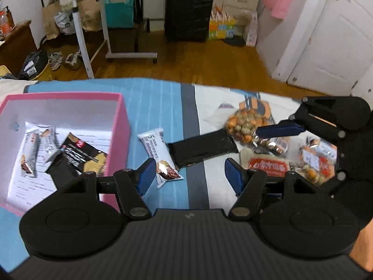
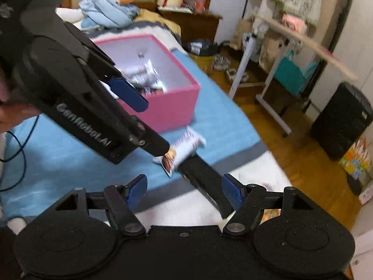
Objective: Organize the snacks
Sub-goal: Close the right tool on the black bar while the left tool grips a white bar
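Note:
A pink box point(image 1: 122, 126) stands on the blue bedspread at the left and holds several snack packets point(image 1: 70, 154); it also shows in the right wrist view point(image 2: 172, 107). A white snack bar point(image 1: 160, 156) lies just right of the box, beside a black packet point(image 1: 200, 148). My left gripper point(image 1: 190, 177) is open and empty, hovering just in front of the bar. A pile of snack bags point(image 1: 268, 144) lies at the right. My right gripper point(image 2: 184, 192) is open and empty above the black packet point(image 2: 205, 182); the white bar point(image 2: 184, 149) lies beyond it.
The bed edge drops to a wooden floor point(image 1: 209, 60). A white rolling table point(image 1: 93, 28), a black suitcase point(image 1: 188, 11) and a white door point(image 1: 326, 46) stand beyond. A black cable point(image 2: 16, 149) lies on the bedspread at the left.

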A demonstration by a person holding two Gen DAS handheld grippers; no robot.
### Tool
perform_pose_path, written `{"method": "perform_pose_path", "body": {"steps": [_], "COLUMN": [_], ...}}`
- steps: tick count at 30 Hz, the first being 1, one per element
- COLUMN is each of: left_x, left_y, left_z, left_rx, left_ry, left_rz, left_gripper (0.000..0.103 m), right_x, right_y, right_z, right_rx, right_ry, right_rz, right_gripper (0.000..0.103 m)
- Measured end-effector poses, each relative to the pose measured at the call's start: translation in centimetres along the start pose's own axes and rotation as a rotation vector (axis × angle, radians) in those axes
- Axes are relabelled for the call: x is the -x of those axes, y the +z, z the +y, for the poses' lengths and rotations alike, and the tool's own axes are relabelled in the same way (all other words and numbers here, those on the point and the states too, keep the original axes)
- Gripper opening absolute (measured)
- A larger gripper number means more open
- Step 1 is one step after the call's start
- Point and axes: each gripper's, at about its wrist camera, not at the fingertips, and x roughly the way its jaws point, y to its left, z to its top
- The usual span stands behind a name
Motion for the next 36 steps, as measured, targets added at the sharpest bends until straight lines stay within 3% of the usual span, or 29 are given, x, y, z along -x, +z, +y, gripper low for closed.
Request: {"method": "perform_pose_path", "body": {"steps": [4,10,15,25,28,30,33,34,36], "left_x": [-2.8,-6.9,-8.7,-12.5,-12.8,-13.2,-13.2,-13.1,-12.9], "left_y": [-0.1,-0.4,-0.5,-0.5,-0.8,-1.1,-1.4,-1.7,-1.9], "left_z": [-0.1,0.1,1.1,3.5,3.7,3.4,3.2,3.2,3.2], "left_rx": [0.036,0.099,0.141,0.205,0.242,0.233,0.234,0.235,0.23], "left_ry": [0.044,0.101,0.208,0.152,0.152,0.166,0.178,0.176,0.166], "left_rz": [0.008,0.031,-0.001,0.094,0.059,0.042,0.01,0.008,0.002], "left_gripper": [0.063,0.05,0.05,0.048,0.048,0.049,0.049,0.047,0.03], "right_x": [-2.3,-5.5,-7.3,-11.5,-13.0,-13.6,-13.5,-13.3,-13.1], "right_y": [-0.8,-0.8,-0.6,-0.2,-0.4,-0.6,-0.8,-0.9,-1.1], "right_z": [-1.0,-2.9,-3.1,-4.4,-5.1,-5.8,-6.4,-6.3,-5.5], "right_rx": [0.051,0.142,0.222,0.267,0.254,0.201,0.132,0.128,0.133], "right_ry": [-0.034,0.048,0.058,0.098,0.114,0.125,0.14,0.14,0.114], "right_rz": [0.02,0.093,0.114,0.161,0.191,0.179,0.165,0.164,0.163], "right_gripper": [0.075,0.075,0.074,0.069,0.07,0.075,0.074,0.069,0.067]}}
